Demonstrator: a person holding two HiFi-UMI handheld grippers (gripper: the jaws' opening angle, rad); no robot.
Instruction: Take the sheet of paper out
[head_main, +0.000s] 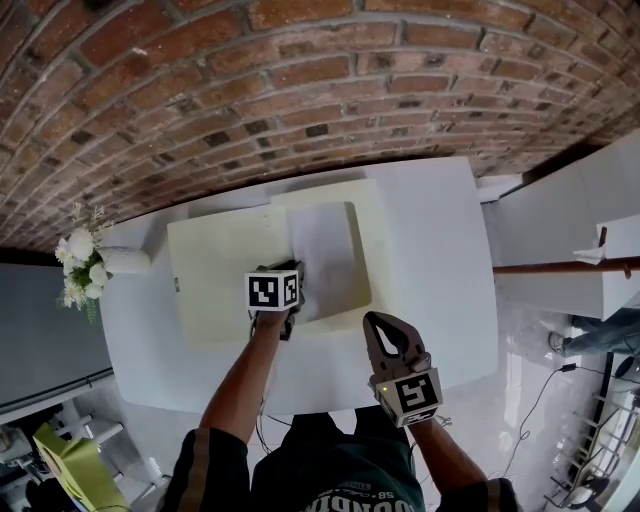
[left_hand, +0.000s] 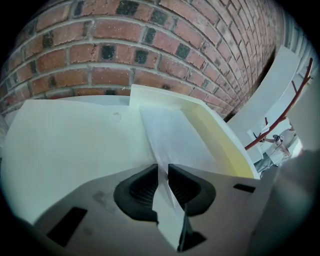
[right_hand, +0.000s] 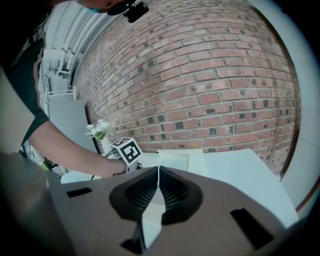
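An open pale-yellow folder (head_main: 225, 270) lies on the white table (head_main: 440, 250). A white sheet of paper (head_main: 325, 255) rests on the folder's right half. My left gripper (head_main: 298, 308) points steeply down at the sheet's near left edge. In the left gripper view the sheet (left_hand: 172, 135) curls up between the left gripper's (left_hand: 163, 172) pads, and a narrow gap still shows between them. My right gripper (head_main: 375, 322) hovers over the table's near edge, right of the folder. Its jaws (right_hand: 158, 172) are shut with nothing in them.
A brick wall (head_main: 300, 90) runs behind the table. A white vase of flowers (head_main: 85, 265) stands at the table's left end. White furniture with a red rail (head_main: 570, 250) stands to the right, and a person's arm (right_hand: 75, 150) crosses the right gripper view.
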